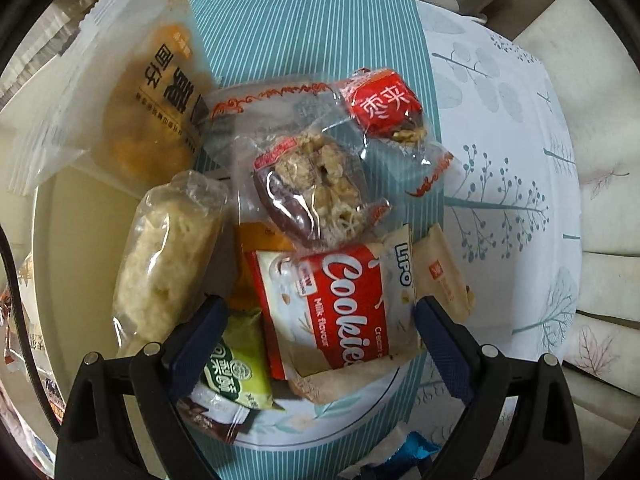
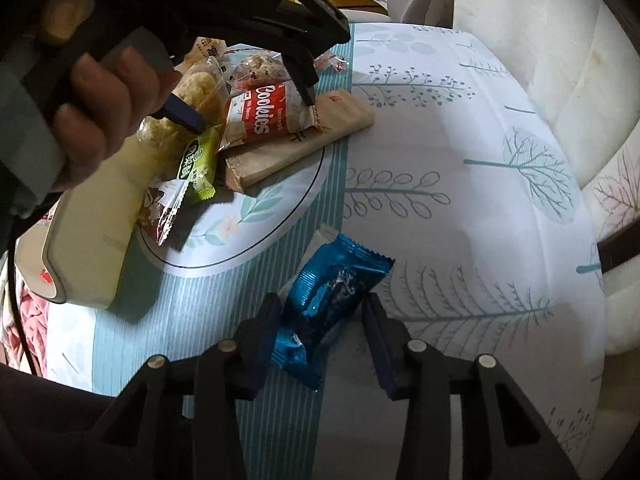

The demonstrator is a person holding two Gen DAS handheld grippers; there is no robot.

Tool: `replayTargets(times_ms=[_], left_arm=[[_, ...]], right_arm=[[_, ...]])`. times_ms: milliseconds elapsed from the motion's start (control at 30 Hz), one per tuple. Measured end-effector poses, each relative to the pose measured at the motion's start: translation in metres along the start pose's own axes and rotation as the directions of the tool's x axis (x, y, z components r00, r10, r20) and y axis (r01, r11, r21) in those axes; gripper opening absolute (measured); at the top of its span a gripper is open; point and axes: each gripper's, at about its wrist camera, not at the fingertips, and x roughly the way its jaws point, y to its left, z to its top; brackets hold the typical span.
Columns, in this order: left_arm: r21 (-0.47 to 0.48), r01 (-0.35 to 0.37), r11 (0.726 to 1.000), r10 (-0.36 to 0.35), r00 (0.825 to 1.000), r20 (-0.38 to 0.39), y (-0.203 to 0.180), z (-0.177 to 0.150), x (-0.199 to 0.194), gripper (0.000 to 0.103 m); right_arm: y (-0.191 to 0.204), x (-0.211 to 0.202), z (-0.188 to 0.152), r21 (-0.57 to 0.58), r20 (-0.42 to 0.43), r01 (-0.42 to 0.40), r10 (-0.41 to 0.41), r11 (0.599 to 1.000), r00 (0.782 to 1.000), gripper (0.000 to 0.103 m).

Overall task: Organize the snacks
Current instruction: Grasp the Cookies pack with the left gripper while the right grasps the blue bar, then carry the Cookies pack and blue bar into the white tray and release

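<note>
Blue foil snack packet is lying on the tablecloth beside the plate, between the right gripper fingers, jaws apart. Left gripper is hovering over the plate's cookies pack, jaws spread wide.

the light is soft and indoor, a bit dim. glare shines on the clear wrappers and on the blue packet. soft shadows fall on the tablecloth. the fisheye bends the edges, with dark corners. the near hand looks blurred.
</note>
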Motion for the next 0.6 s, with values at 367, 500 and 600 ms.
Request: replayTargets(times_ms=[367, 500, 600], left_arm=[[-0.023, 0.046, 0.999, -0.045, 0.999, 0.029, 0.003, 0.008, 0.002, 0.061], [-0.019, 0.057, 0.998, -0.057, 0.998, 0.029, 0.004, 0.007, -0.004, 0.053], [-0.025, 0.062, 0.998, -0.061, 0.998, 0.028, 0.008, 0.005, -0.007, 0.050]], right_arm=[[-0.007, -0.002, 0.001, -0.016, 0.020, -0.058, 0.058, 0.998, 0.998, 0.032], [-0.007, -0.002, 0.000, -0.012, 0.021, -0.067, 0.067, 0.998, 0.998, 0.031], [-0.008, -0.003, 0.001, -0.010, 0.021, -0.073, 0.073, 0.997, 0.997, 0.029]])
